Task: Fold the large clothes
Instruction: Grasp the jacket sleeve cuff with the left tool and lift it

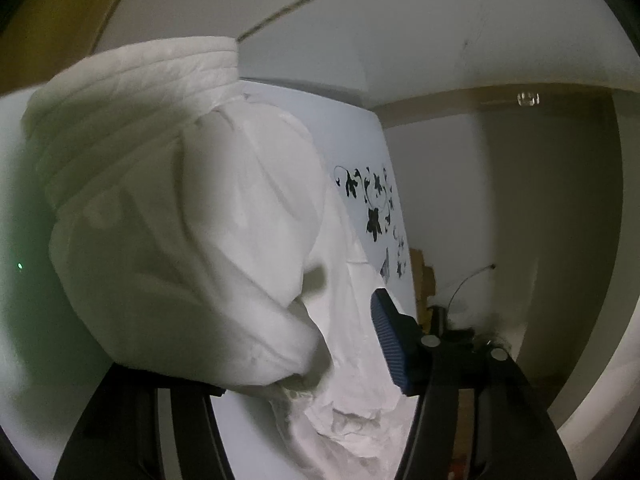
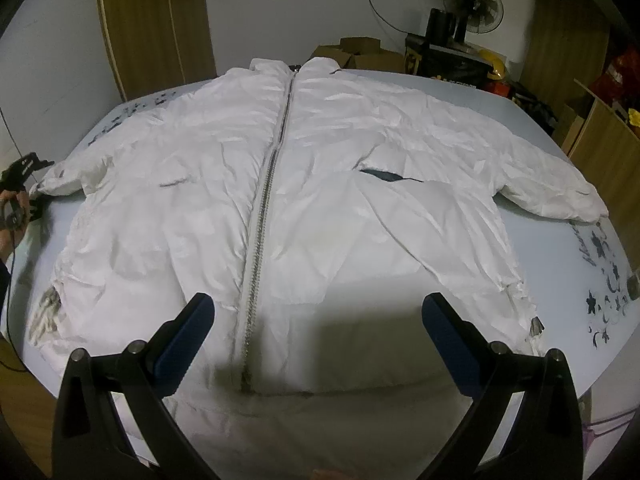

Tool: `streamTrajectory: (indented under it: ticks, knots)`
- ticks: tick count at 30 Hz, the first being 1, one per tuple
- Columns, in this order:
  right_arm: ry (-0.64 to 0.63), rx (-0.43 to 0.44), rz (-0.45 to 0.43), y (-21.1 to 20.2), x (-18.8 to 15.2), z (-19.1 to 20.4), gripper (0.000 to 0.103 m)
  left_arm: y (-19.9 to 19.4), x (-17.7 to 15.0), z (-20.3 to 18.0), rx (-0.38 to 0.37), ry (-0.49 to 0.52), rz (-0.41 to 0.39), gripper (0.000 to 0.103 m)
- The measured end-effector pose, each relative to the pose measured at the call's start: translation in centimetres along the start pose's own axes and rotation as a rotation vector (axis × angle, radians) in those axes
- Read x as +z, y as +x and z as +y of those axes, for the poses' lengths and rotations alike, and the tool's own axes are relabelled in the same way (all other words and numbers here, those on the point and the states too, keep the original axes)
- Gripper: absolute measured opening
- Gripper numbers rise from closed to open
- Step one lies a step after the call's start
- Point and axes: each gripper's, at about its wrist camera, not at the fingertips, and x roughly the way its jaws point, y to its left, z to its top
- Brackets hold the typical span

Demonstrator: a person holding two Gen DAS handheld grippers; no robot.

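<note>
Right gripper (image 2: 318, 334) nearest lens, fingers spread wide, holding nothing, hovering above jacket hem. White zip-front jacket (image 2: 280, 208) lies flat, face up, on pale blue table (image 2: 560, 248) with black floral print – zipper (image 2: 264, 200) closed, both sleeves stretched outward from zipper. Left gripper (image 1: 348, 344) at far end of left-hand sleeve, cuff (image 1: 132, 128) bunched against it; one blue pad (image 1: 388, 344) visible, other hidden by cloth – grip cannot be judged. No fold made yet; whole task remains.

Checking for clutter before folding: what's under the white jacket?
The white jacket lies flat on a pale table with black floral print. Whatever lies beneath its body is covered.
</note>
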Motion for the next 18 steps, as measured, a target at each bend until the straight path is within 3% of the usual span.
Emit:
streamTrajectory:
  ticks: [1,2,3,8,11,15,18]
  knots:
    - [0.009,0.009,-0.003,-0.1,0.2,0.0,0.103,0.3,-0.1,-0.3,0.011,0.020,0.002,0.051]
    - [0.014,0.018,-0.003,-0.2,0.4,0.0,0.103,0.5,0.0,-0.5,0.048,0.067,0.002,0.037]
    - [0.018,0.034,0.003,-0.1,0.6,0.1,0.103,0.6,0.1,-0.6,0.090,0.101,-0.002,0.013]
    - [0.016,0.154,0.051,0.2,1.8,0.8,0.103,0.6,0.0,-0.7,0.092,0.168,-0.008,0.010]
    - [-0.066,0.189,0.088,0.2,3.6,2.4,0.103,-0.9,-0.9,-3.2,0.106,0.308,-0.063,0.009]
    - [-0.045,0.221,0.127,0.4,8.2,4.0,0.103,-3.5,-2.3,-7.3,0.086,0.459,-0.128,0.009]
    - [-0.023,0.238,0.126,1.3,12.1,6.3,0.103,-5.5,-4.1,-12.1,0.094,0.639,-0.193,0.009]
